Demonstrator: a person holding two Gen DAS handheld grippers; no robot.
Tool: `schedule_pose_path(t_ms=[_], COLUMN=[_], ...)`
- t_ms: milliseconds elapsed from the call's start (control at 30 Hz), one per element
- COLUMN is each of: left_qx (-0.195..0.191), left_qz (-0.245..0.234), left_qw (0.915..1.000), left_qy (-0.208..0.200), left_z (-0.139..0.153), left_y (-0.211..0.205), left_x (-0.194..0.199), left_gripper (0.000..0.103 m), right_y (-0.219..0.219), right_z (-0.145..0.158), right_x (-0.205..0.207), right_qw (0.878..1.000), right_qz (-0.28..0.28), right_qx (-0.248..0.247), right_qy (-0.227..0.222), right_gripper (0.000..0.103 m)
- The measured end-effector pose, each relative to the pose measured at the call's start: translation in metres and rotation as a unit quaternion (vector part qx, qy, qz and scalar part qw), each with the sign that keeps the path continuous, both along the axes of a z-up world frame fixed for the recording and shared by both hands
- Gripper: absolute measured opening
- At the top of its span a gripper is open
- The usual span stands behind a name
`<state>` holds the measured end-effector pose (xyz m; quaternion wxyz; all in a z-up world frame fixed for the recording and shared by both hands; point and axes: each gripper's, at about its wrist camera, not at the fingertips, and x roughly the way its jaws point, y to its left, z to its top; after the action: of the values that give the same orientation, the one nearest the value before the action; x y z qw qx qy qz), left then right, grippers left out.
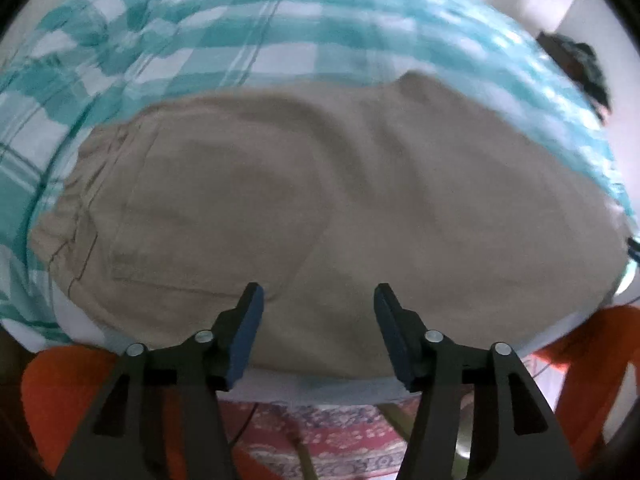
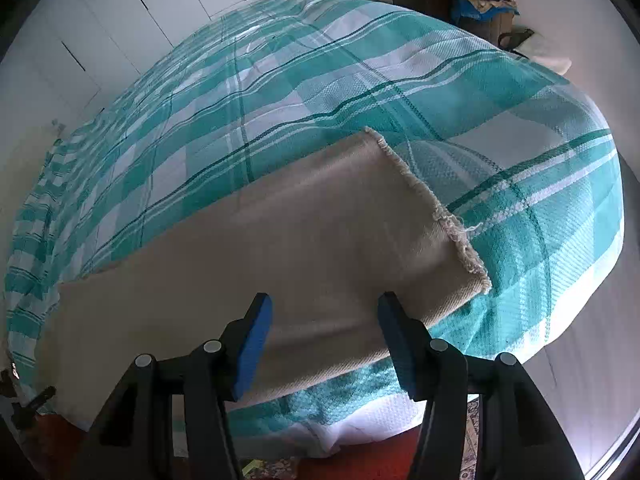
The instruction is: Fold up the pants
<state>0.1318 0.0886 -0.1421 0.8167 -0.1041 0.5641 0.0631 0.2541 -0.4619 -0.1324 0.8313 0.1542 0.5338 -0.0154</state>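
**Both grippers empty over half-folded pants: where the fold can slip**

The bed (image 2: 400, 92), under a teal-and-white checked cover, carries everything here, and its near edge is the first risk. The pants (image 1: 320, 200) lie across the cover close to that edge, so a pull toward the person could drag cloth over the side, and a soft mattress gives no firm backing for a pinch.

The pants look already folded lengthwise, leg on leg, with the gathered waist (image 1: 76, 200) at the left gripper's end and the frayed hem (image 2: 440, 212) at the right's. The layers are loose and slightly rumpled. If only the top layer is caught, the legs would likely slide apart and the next fold would come out skewed. The frayed threads at the hem may snag on a pad.

The left gripper (image 1: 318, 296) hangs above the seat area, jaws apart, with nothing between them. The right gripper (image 2: 325, 306) hangs above the lower leg near the hem, jaws likewise apart and empty. The left view is blurred, so exact contact with the cloth cannot be told. Uneven lifts by the two hands would twist the pants.
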Motion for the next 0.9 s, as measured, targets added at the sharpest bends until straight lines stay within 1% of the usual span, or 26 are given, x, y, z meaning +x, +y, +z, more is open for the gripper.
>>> schedule_pose_path(t_ms=[67,167,267,400,500,567,633,733,900], left_qx=[0.002,-0.021,-0.035,-0.026,-0.007,-0.006,-0.009,-0.014,-0.007], left_qz=[-0.010,-0.030,-0.060,-0.104,-0.125,-0.128,-0.122,-0.115,-0.120], left_qw=[0.9998,0.9981,0.9951,0.9912,0.9898,0.9909,0.9922,0.9928,0.9924], left_qy=[-0.017,-0.049,-0.070,-0.077,-0.068,-0.043,-0.025,-0.028,-0.028], left_z=[0.014,0.029,0.031,0.020,0.006,-0.012,-0.021,-0.021,-0.016], left_y=[-0.013,-0.038,-0.062,-0.097,-0.115,-0.121,-0.123,-0.124,-0.128], left_x=[0.006,0.019,0.037,0.054,0.063,0.070,0.069,0.064,0.066], left_gripper=[0.065,0.070,0.072,0.074,0.078,0.078,0.078,0.078,0.078], right_y=[0.002,0.007,0.009,0.005,0.003,0.001,0.001,0.002,0.002], right_z=[0.002,0.006,0.009,0.011,0.017,0.023,0.028,0.032,0.036], right_x=[-0.002,-0.004,-0.003,-0.005,-0.012,-0.018,-0.021,-0.023,-0.025], right_qw=[1.000,0.999,0.999,0.998,0.997,0.995,0.993,0.991,0.989], right_qz=[-0.001,0.005,0.005,-0.007,-0.025,-0.034,-0.040,-0.039,-0.038], right_qx=[-0.011,-0.032,-0.050,-0.049,-0.064,-0.074,-0.086,-0.100,-0.110], right_qy=[-0.007,-0.010,-0.017,-0.026,-0.042,-0.059,-0.069,-0.079,-0.092], right_gripper=[0.055,0.055,0.055,0.055,0.056,0.057,0.059,0.059,0.059])
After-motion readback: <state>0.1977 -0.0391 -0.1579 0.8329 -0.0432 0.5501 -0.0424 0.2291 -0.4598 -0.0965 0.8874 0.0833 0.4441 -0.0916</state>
